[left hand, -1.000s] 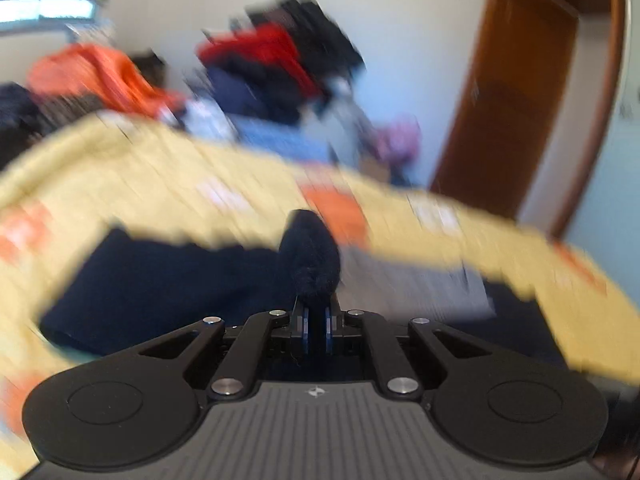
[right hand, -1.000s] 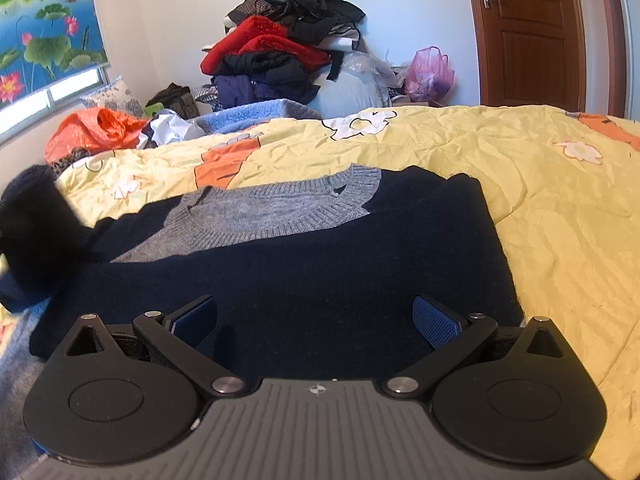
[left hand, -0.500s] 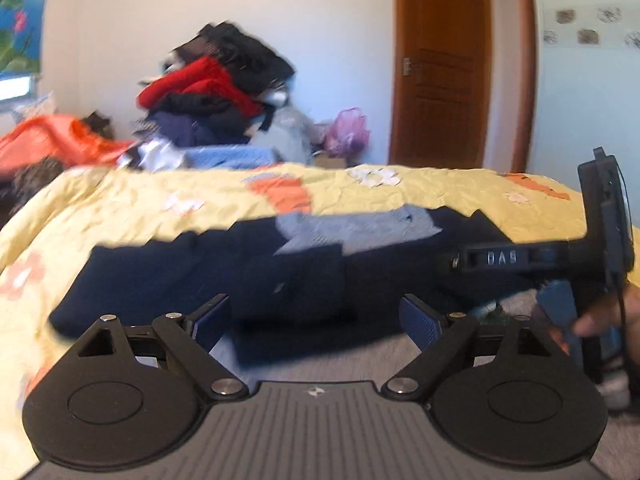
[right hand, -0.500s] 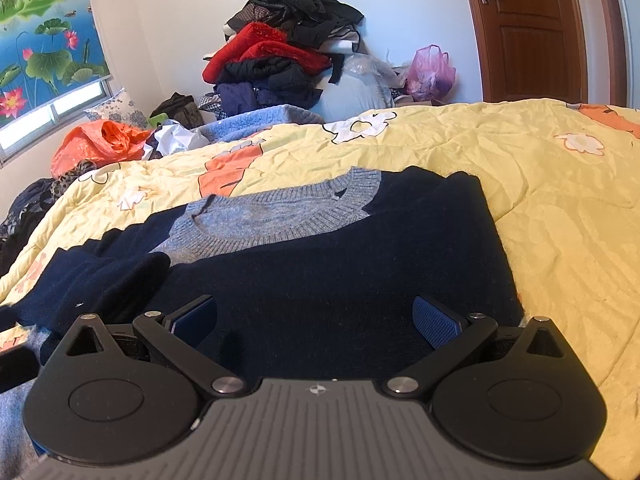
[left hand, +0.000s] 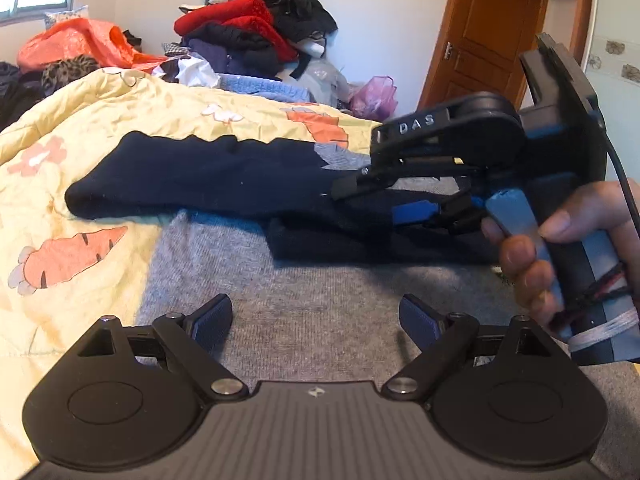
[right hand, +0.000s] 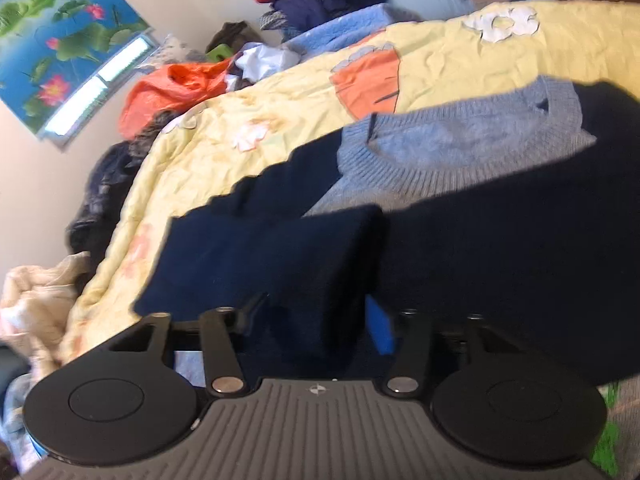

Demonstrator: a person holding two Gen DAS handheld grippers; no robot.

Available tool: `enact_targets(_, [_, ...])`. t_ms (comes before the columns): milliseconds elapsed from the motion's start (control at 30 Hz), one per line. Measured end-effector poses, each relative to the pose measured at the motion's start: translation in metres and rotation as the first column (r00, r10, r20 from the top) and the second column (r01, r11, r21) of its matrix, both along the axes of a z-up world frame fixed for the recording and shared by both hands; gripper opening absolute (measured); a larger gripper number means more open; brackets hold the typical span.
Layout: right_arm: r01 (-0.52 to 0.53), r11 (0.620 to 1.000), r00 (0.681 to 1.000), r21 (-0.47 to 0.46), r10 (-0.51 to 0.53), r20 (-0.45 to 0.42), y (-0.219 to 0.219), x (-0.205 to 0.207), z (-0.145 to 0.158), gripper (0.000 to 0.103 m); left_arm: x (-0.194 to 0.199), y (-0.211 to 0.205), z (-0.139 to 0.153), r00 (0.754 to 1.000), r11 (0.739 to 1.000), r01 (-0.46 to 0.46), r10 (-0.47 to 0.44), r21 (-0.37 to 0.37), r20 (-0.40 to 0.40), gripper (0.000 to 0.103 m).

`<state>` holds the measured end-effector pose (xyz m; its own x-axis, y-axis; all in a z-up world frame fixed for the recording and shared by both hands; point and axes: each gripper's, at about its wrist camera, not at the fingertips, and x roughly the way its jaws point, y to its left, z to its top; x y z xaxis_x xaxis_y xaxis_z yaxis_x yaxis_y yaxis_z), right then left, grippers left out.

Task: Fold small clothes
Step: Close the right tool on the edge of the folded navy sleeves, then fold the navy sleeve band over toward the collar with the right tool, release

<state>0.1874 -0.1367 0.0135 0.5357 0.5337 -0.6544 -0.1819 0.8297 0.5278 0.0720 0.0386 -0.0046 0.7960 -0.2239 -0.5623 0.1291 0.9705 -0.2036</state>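
Note:
A dark navy sweater with a grey knit collar lies on the yellow quilt. Its left sleeve is folded across the body. My right gripper is shut on the navy sleeve fold, tilted sideways. In the left wrist view the right gripper shows from the side, held by a hand, pinching the navy cloth. My left gripper is open and empty above grey knit fabric.
A pile of clothes stands against the far wall. An orange bag lies at the back left. A wooden door is at the right. A cream cloth hangs off the bed's left side.
My left gripper let go of the navy sleeve, opened and drew back. My right gripper moved left, tilted and shut on the folded sleeve.

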Motion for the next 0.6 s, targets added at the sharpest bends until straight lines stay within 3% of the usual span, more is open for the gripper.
enact_targets(133, [-0.032,0.998,0.999,-0.057,0.033,0.011,0.016,-0.002,0.002,0.051,0.000,0.007,-0.002,1.000,0.999,-0.013,0.013,-0.047,0.000,0.091])
enact_targets(267, [-0.029,0.995,0.999,-0.100,0.033,0.035,0.010,0.001,0.002,0.015,-0.001,0.013,-0.002,1.000,0.997,-0.024,0.024,-0.078,-0.001,0.091])
enact_targets(400, [-0.035,0.989,0.988,-0.142,0.056,0.143,0.000,0.000,0.025,0.013,-0.001,0.013,-0.002,1.000,0.996,-0.031,0.031,-0.079,0.004,0.091])
enact_targets(600, [-0.014,0.976,0.977,-0.215,0.059,0.204,-0.056,0.010,0.067,0.012,-0.002,0.015,-0.003,0.999,0.995,-0.036,0.036,-0.097,0.005,0.091])
